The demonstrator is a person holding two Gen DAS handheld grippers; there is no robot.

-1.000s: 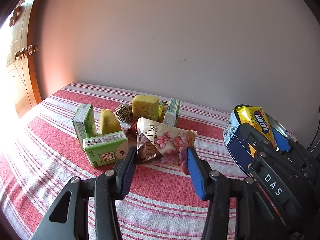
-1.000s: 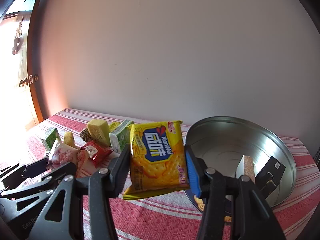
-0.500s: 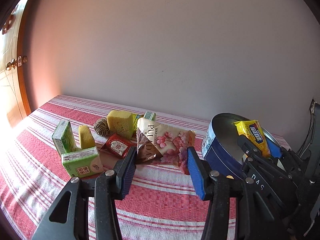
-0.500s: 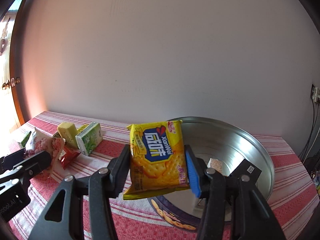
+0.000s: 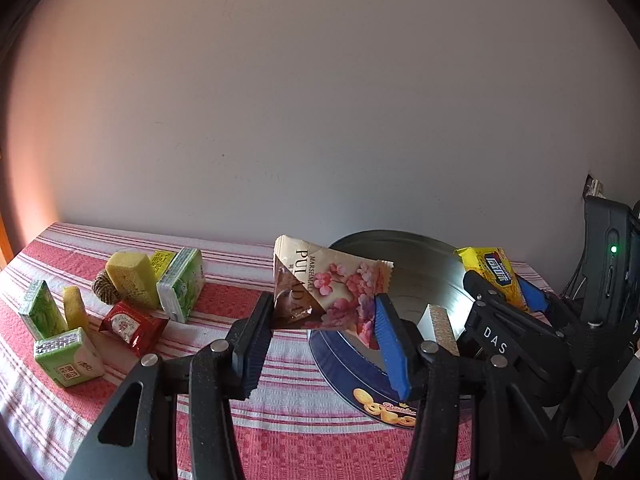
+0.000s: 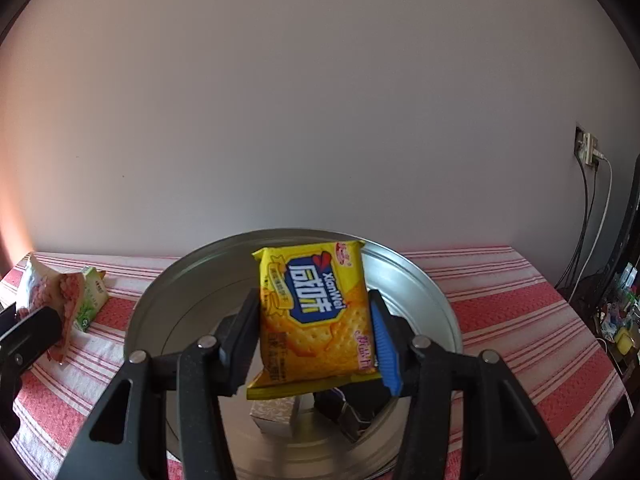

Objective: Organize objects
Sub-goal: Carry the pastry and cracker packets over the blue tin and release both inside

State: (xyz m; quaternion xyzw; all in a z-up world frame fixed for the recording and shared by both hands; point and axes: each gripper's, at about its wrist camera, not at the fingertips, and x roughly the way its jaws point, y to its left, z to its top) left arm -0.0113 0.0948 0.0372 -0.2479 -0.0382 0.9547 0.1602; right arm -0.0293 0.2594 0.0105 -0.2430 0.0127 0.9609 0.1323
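Yellow cracker packet (image 6: 314,312), pink-flowered marshmallow bag (image 5: 332,292), red-and-white striped tablecloth (image 5: 280,432).

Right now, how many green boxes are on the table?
3. One green box lies nearest, one stands behind it, one leans beside the yellow sponge. More may be hidden.

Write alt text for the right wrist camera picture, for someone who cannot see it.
The right gripper clamps a yellow cracker packet above a round metal tin on a red striped tablecloth. A small box lies inside the tin; the wall behind is plain.
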